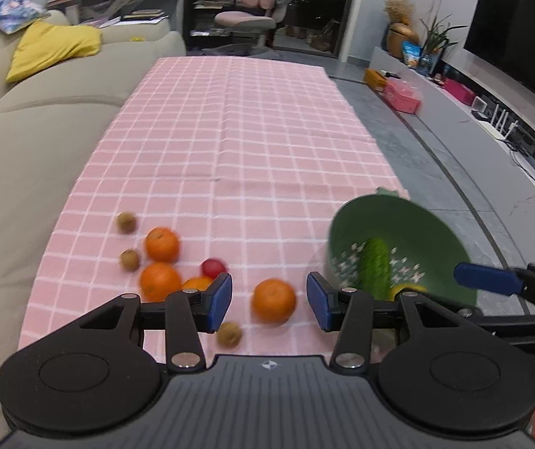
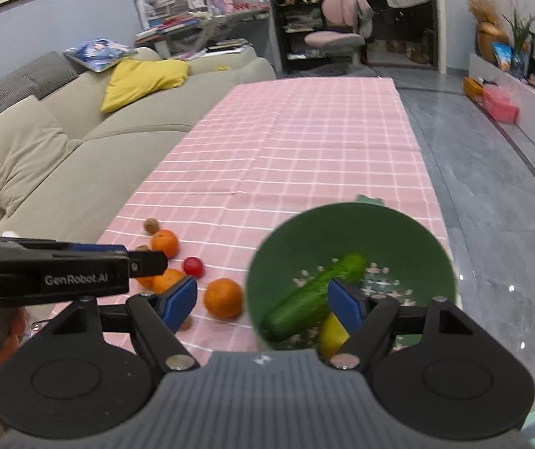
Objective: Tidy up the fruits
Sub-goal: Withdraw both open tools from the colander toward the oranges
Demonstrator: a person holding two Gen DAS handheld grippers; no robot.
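Two handheld grippers are seen above a counter draped in a pink checked cloth, beside a beige sofa. The left gripper is held with its jaws apart and empty, an orange lying on the cloth below the gap. The right gripper is likewise held with jaws spread, nothing gripped. A green bowl at the counter's right edge is shown holding a cucumber and a lemon. More oranges, a small red fruit and brown walnuts are scattered at left.
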